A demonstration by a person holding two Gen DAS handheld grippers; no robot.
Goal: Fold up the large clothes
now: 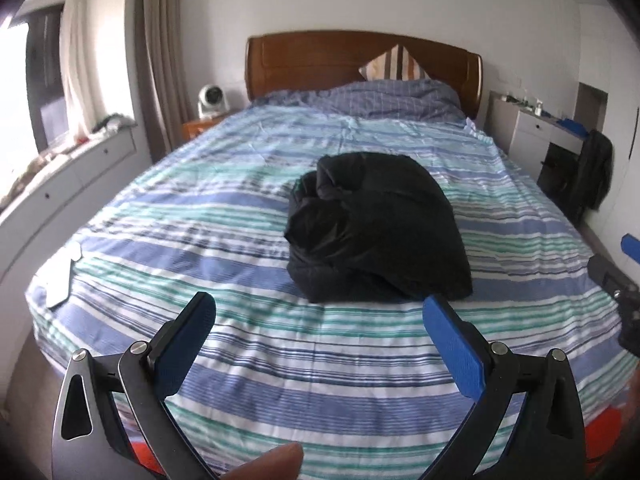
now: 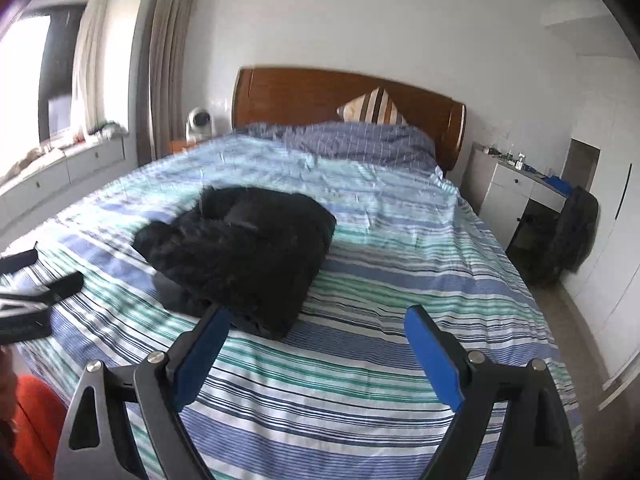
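Observation:
A black garment [image 1: 376,228] lies bundled in a thick folded heap on the striped bed cover [image 1: 248,344]. In the right wrist view the same black garment [image 2: 240,256] sits left of centre on the bed cover [image 2: 360,384]. My left gripper [image 1: 320,312] is open, held back from the near edge of the garment with nothing between its blue pads. My right gripper [image 2: 318,324] is open too, just short of the garment's near right corner and apart from it. The left gripper's tips [image 2: 56,280] show at the left edge of the right wrist view.
A wooden headboard [image 1: 360,60] with a striped pillow [image 1: 394,64] and a bunched quilt [image 1: 372,96] stands at the far end. A white desk [image 2: 516,188] and dark chair [image 2: 572,232] stand right of the bed. Drawers under a window [image 1: 68,176] run along the left. White items [image 1: 60,276] lie at the bed's left edge.

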